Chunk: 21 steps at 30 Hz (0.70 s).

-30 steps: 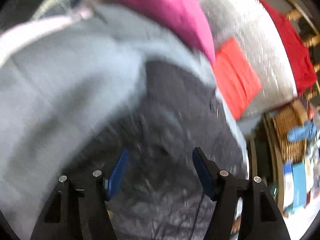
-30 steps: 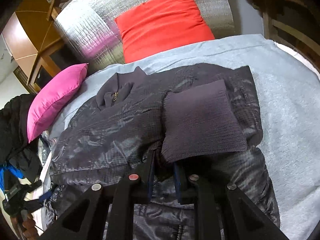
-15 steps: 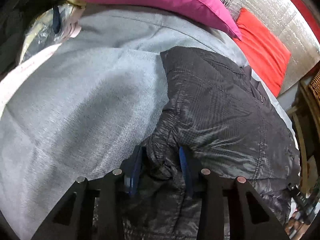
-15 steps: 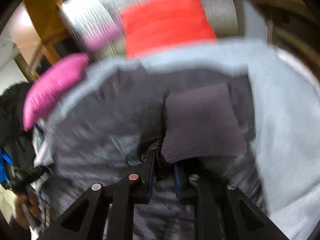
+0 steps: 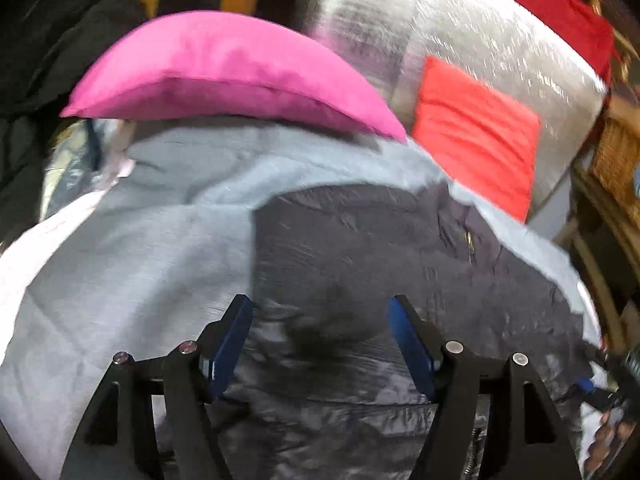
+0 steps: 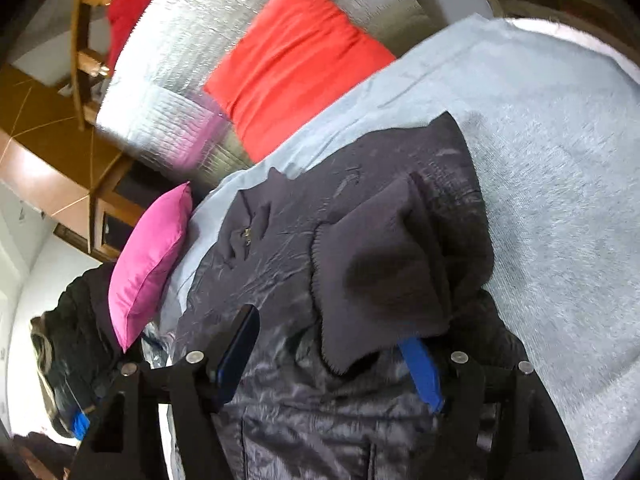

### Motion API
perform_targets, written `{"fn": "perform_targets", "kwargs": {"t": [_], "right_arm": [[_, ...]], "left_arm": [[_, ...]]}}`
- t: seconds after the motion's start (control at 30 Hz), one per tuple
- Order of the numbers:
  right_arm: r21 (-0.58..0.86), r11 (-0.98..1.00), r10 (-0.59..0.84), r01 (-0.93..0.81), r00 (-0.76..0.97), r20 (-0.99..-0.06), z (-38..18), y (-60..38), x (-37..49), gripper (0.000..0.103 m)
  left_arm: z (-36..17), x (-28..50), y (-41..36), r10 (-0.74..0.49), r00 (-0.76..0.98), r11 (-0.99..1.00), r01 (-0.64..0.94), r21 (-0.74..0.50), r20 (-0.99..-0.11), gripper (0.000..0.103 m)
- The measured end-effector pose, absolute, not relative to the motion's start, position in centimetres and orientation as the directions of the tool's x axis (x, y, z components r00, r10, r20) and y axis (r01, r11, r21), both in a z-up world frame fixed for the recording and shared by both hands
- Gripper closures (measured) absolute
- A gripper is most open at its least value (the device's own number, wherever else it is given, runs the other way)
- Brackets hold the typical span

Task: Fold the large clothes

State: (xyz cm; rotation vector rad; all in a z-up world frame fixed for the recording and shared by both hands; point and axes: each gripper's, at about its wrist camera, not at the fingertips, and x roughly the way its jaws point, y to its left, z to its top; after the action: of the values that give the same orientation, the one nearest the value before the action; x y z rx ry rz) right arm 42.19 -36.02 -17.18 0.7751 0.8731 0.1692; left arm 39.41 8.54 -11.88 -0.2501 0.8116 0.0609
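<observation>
My left gripper (image 5: 320,340) stands with its jaws spread wide and nothing between them — the blue pads hang just above the dark jacket (image 5: 380,280), which lies spread on the grey blanket (image 5: 140,260). The view from this side is blurred, so I cannot tell whether the pads brush the fabric. Past the jacket's far edge a pink pillow (image 5: 224,72) sits on the blanket, and to its right a red pillow (image 5: 476,132) leans against a silver quilted cushion (image 5: 500,40).

My right gripper (image 6: 332,352) is also wide open and holds nothing. From this side the jacket (image 6: 288,248) shows its collar and zip towards the pink pillow (image 6: 148,260), and a knitted cuff (image 6: 380,280), dark and ribbed at the edge, lies folded across the jacket's body. The cuff's lower corner drapes over the top of my right blue pad (image 6: 420,372); the left pad stands clear of it. The grey blanket (image 6: 560,200) stretches away to the right. The red pillow (image 6: 296,60) rests on the silver cushion (image 6: 180,92) beyond.
</observation>
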Motion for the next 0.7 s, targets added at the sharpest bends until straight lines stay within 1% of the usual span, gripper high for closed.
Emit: {"fn": "perform_targets", "kwargs": {"t": [0.03, 0.07, 0.1, 0.17, 0.2, 0.23, 0.27, 0.3, 0.33, 0.37, 0.43, 0.47, 0.5, 0.57, 0.63, 0.7], "right_arm": [[0.659, 0.729, 0.422, 0.186, 0.636, -0.646, -17.5, -35.9, 42.6, 0.037], [0.627, 0.753, 0.393, 0.199, 0.628, -0.672, -17.6, -35.9, 42.8, 0.080], [0.582, 0.786, 0.354, 0.208, 0.621, -0.700, -17.4, -35.6, 42.9, 0.092], [0.504, 0.844, 0.276, 0.182, 0.659, -0.700, -15.9, -35.0, 42.0, 0.092], [0.458, 0.875, 0.243, 0.158, 0.675, -0.697, -15.1, -34.5, 41.6, 0.092], [0.416, 0.900, 0.223, 0.130, 0.682, -0.697, -14.7, -34.1, 41.2, 0.092], [0.374, 0.919, 0.202, 0.126, 0.663, -0.720, -15.2, -33.8, 41.4, 0.092], [0.348, 0.926, 0.186, 0.150, 0.619, -0.763, -16.9, -33.8, 42.0, 0.088], [0.358, 0.919, 0.200, 0.166, 0.586, -0.785, -18.3, -34.2, 42.4, 0.086], [0.426, 0.886, 0.249, 0.183, 0.588, -0.770, -19.2, -35.0, 42.4, 0.085], [0.504, 0.840, 0.284, 0.199, 0.630, -0.723, -18.4, -36.0, 41.6, 0.069], [0.523, 0.829, 0.295, 0.196, 0.642, -0.708, -17.6, -36.4, 41.0, 0.041], [0.533, 0.825, 0.298, 0.189, 0.655, -0.694, -17.0, -36.6, 40.5, 0.032], [0.546, 0.815, 0.288, 0.197, 0.679, -0.675, -15.5, -37.1, 39.1, 0.032], [0.590, 0.783, 0.317, 0.194, 0.692, -0.648, -14.8, -37.6, 37.9, 0.032], [0.636, 0.754, 0.359, 0.163, 0.709, -0.607, -13.7, -37.0, 36.6, 0.032]], "left_arm": [[-13.1, 40.1, 7.8, -0.009, 0.652, 0.977, -0.158, -0.147, -0.758, 0.031], [-14.3, 40.6, 7.4, 0.009, 0.615, 0.981, -0.159, -0.113, -0.788, 0.031], [-15.6, 41.0, 6.9, 0.023, 0.583, 0.985, -0.152, -0.081, -0.812, 0.032], [-16.4, 40.6, 6.0, 0.079, 0.603, 0.993, -0.120, 0.007, -0.793, 0.031], [-16.6, 40.5, 5.6, 0.102, 0.614, 0.993, -0.107, 0.045, -0.783, 0.031], [-16.8, 40.5, 5.6, 0.110, 0.615, 0.993, -0.105, 0.057, -0.781, 0.030], [-16.9, 40.6, 5.7, 0.111, 0.612, 0.993, -0.108, 0.056, -0.783, 0.029], [-16.8, 40.7, 5.8, 0.106, 0.605, 0.992, -0.115, 0.045, -0.789, 0.029], [-16.6, 40.7, 6.0, 0.099, 0.601, 0.992, -0.118, 0.034, -0.793, 0.029], [-16.3, 40.6, 6.3, 0.087, 0.600, 0.993, -0.118, 0.019, -0.795, 0.030], [-15.4, 40.1, 7.1, 0.053, 0.611, 0.992, -0.120, -0.026, -0.789, 0.030], [-14.9, 39.6, 7.5, 0.041, 0.619, 0.990, -0.130, -0.050, -0.784, 0.030], [-14.3, 39.0, 8.0, 0.019, 0.632, 0.985, -0.144, -0.093, -0.774, 0.030], [-13.4, 38.3, 8.2, -0.027, 0.658, 0.972, -0.157, -0.173, -0.752, 0.030], [-12.1, 37.4, 7.9, -0.060, 0.683, 0.959, -0.163, -0.232, -0.728, 0.029], [-11.3, 37.0, 6.7, -0.085, 0.698, 0.958, -0.138, -0.250, -0.711, 0.027]]}}
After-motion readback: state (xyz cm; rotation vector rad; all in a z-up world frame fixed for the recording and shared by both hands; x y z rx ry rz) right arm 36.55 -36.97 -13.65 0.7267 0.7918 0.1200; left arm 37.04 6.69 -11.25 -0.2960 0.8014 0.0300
